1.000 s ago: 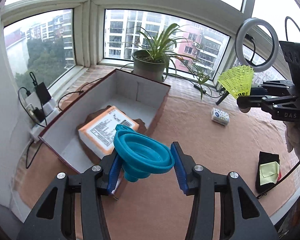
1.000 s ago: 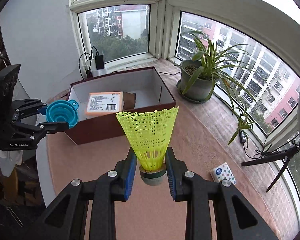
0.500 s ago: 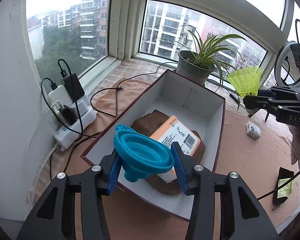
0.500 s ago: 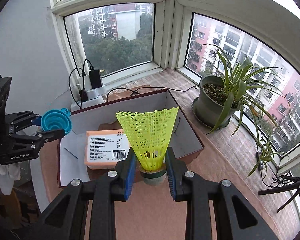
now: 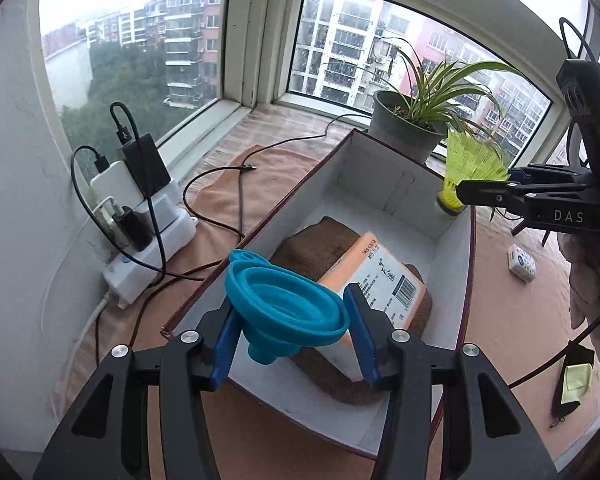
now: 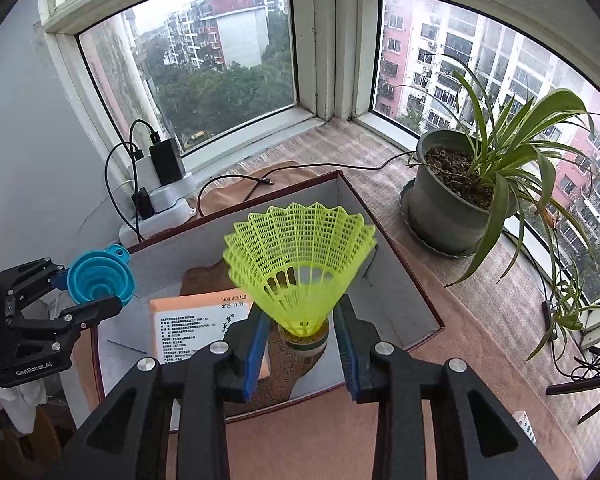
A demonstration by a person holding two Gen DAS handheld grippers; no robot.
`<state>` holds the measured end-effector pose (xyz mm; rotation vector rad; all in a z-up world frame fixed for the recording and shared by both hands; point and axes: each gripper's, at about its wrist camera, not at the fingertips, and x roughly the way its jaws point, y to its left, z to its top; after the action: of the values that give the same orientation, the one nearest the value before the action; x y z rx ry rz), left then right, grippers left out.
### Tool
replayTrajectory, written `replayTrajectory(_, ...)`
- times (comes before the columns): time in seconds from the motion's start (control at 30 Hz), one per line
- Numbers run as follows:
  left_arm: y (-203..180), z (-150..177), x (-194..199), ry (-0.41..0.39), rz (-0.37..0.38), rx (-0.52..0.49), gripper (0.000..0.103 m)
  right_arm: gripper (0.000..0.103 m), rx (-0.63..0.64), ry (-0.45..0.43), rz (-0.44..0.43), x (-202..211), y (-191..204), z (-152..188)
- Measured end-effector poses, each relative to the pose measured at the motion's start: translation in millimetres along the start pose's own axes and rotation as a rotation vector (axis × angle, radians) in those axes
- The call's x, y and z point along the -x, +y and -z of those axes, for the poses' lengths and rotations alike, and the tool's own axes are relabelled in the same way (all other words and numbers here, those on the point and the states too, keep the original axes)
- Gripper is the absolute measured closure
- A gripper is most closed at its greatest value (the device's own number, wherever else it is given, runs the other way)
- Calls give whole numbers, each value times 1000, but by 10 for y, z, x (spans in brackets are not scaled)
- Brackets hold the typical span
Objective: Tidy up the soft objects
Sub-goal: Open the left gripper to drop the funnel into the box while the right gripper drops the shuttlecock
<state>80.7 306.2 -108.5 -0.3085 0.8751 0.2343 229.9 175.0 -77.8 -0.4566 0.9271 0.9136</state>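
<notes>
My left gripper (image 5: 288, 320) is shut on a blue silicone funnel (image 5: 286, 310) and holds it over the near left edge of an open cardboard box (image 5: 384, 184). My right gripper (image 6: 300, 320) is shut on a yellow shuttlecock (image 6: 298, 256) by its cork base, held over the box (image 6: 396, 276). Inside the box lie a brown cloth (image 5: 320, 240) and an orange packet (image 5: 384, 272). In the right wrist view the left gripper (image 6: 88, 292) with the funnel (image 6: 100, 278) is at the box's left side. In the left wrist view the right gripper (image 5: 484, 190) holds the shuttlecock (image 5: 466, 168) over the far right corner.
A potted spider plant (image 6: 456, 188) stands on the sill behind the box. A power strip with chargers and cables (image 5: 140, 216) sits left of the box. A small white patterned pack (image 5: 521, 262) and a black and yellow cloth item (image 5: 574, 380) lie on the tan mat at right.
Both grippers have moved toward and over the box, each still holding its object. The funnel now hangs over the box's near left edge and the shuttlecock over the box interior.
</notes>
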Motion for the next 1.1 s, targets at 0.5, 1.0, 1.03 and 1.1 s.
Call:
replayTrajectory(0.5, 0, 5, 49, -4, 10, 25, 39, 35, -45, -66, -29, 75, -86, -37)
replayTrajectory(1.0, -412, 215, 369, -37, 63, -5, 39, 35, -146, -167, -42, 677, -171, 619)
replayTrajectory(1.03, -463, 234, 402, -43, 69, -5, 39, 35, -157, -177, -39, 745, -183, 709)
replayTrajectory(1.1, -574, 289, 474, -63, 79, 0, 39, 35, -171, -199, -18, 897, -206, 930)
